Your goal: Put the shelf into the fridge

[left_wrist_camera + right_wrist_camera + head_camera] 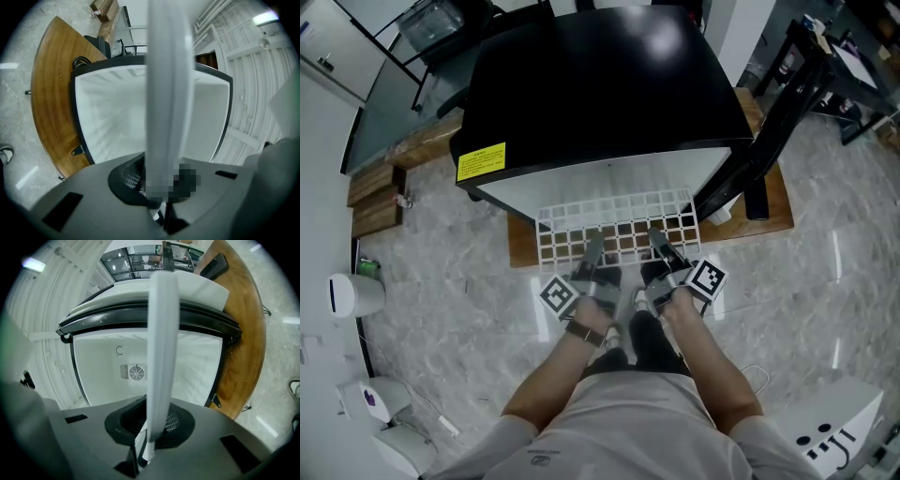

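The left claw (592, 247) and the right claw (662, 244) are each clenched on the near edge of the white wire shelf (617, 217), left and right of its middle. The shelf reaches ahead of both claws to the open mouth of the black mini fridge (600, 84), its far edge perhaps just inside. Straight beyond the right claw, a fan grille (136, 372) sits on the fridge's back wall.

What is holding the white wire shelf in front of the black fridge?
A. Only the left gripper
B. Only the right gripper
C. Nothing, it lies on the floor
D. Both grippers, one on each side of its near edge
D: the left gripper and the right gripper are each clamped on the near edge of the shelf, and each gripper view shows the shelf's white edge between its jaws.
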